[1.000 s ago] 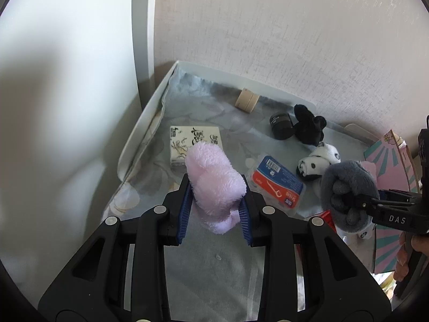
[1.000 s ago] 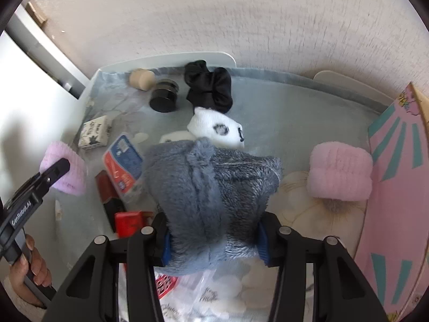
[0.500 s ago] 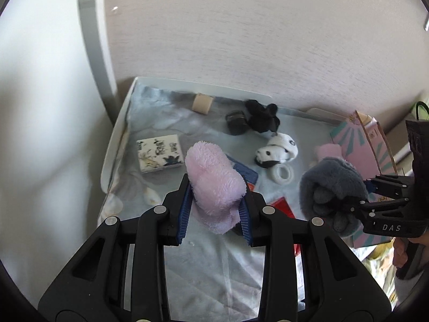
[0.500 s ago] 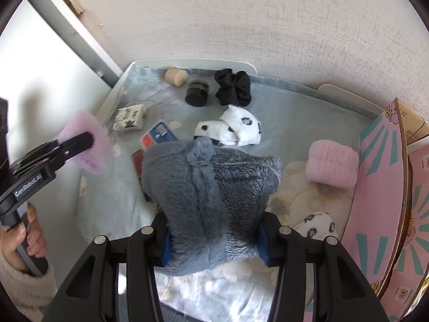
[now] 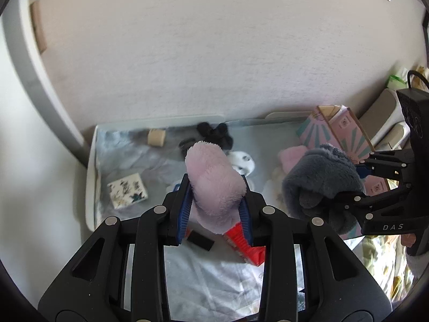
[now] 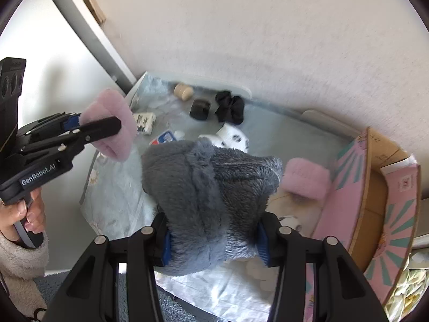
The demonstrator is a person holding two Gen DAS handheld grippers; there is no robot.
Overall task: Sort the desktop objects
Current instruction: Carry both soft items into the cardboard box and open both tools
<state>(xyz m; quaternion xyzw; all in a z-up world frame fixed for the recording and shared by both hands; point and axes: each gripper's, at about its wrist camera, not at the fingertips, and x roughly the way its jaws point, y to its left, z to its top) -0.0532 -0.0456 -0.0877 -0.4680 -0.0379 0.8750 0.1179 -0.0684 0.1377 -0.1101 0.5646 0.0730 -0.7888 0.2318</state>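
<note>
Both hand-held grippers are seen high above the counter (image 5: 193, 273), which is covered by a pale, wrinkly cloth. A fluffy pink roll (image 5: 214, 185) is pinched between the blue ribbed pads of the left hand-held gripper (image 5: 215, 209). A thick, fuzzy grey bundle (image 6: 211, 196) is squeezed by the right hand-held gripper (image 6: 214, 247), and its soft pile bulges out over the pads. Down on the cloth, another plump pink roll (image 6: 307, 178) is laid just beside a pink cardboard box (image 6: 375, 196) with green rays. Farther back, a small round wooden piece (image 6: 183, 91), a dark round jar (image 6: 199, 108) and a crumpled black fabric thing (image 6: 230, 107) are lined up near the wall. A white spotted sock roll (image 6: 233, 138) and a flat printed box (image 5: 127, 190) are also seen.
</note>
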